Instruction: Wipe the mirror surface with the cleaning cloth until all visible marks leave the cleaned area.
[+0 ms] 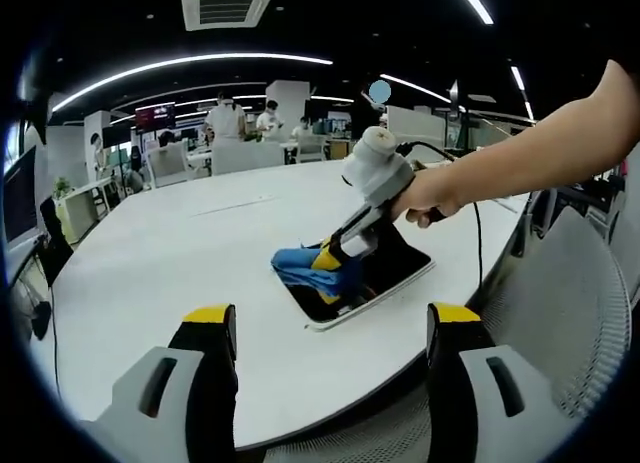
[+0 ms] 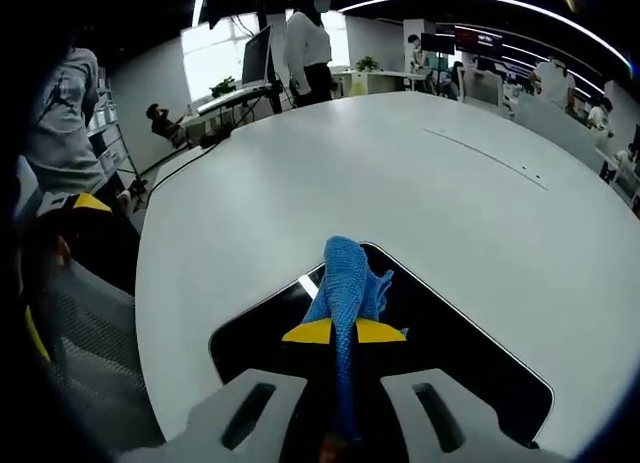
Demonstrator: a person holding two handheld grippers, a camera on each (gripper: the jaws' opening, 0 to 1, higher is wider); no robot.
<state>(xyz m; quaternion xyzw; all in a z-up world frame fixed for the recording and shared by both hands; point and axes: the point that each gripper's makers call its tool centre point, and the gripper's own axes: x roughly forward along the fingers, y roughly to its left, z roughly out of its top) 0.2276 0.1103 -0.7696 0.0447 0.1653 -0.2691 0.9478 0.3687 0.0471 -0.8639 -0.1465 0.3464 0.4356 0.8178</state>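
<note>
A dark rectangular mirror (image 1: 395, 268) (image 2: 455, 343) lies flat on the white table (image 1: 200, 253) (image 2: 400, 173), near its front edge. My right gripper (image 1: 335, 255) (image 2: 345, 333) is shut on a blue cleaning cloth (image 1: 305, 268) (image 2: 350, 278) and presses it onto the mirror's left end. A person's hand (image 1: 430, 193) holds that gripper from the right. My left gripper (image 1: 330, 318) is open, held off the table's edge with nothing between its yellow-tipped fingers (image 1: 210, 318), well short of the mirror.
A mesh office chair (image 1: 580, 313) stands at the table's right side. Another chair (image 2: 70, 333) sits by the table edge. People stand and sit at desks (image 1: 240, 133) in the background, and one person (image 2: 308, 48) stands beyond the table.
</note>
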